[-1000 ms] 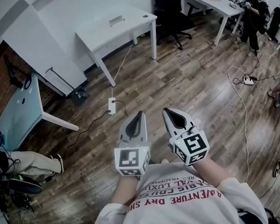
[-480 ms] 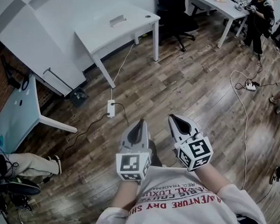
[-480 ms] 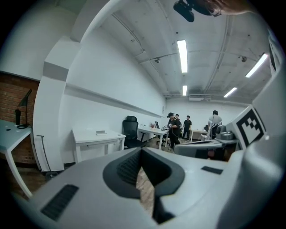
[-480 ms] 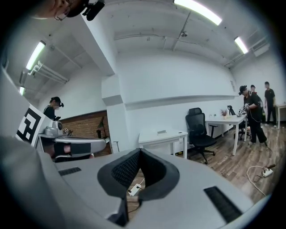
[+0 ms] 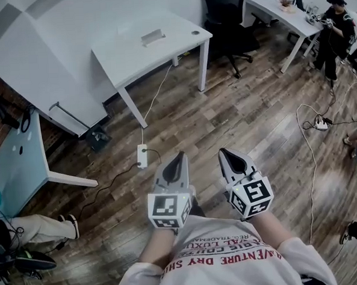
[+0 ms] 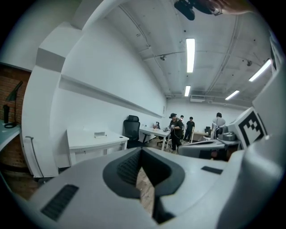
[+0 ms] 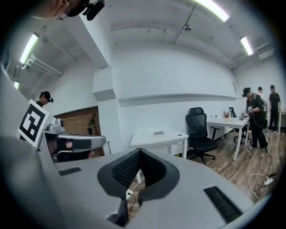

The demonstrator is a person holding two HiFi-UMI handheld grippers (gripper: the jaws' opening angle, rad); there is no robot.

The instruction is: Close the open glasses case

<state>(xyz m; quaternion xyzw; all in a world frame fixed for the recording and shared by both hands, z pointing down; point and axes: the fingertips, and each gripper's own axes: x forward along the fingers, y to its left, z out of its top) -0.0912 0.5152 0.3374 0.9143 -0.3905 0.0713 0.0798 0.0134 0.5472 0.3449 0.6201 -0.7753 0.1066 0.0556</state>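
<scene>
Wood floor [image 5: 243, 117], desk [image 5: 143, 53] beyond left gripper [image 5: 179, 155]

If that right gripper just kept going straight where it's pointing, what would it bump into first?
Nothing near: the right gripper has open air over the wood floor, then probably the white desk, though depth is unclear.

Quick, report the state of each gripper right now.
Left gripper: closed, holding nothing.
Right gripper: closed, holding nothing.

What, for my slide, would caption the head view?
Person on wood floor holds left gripper and right gripper, shut and empty, before a white desk.
</scene>
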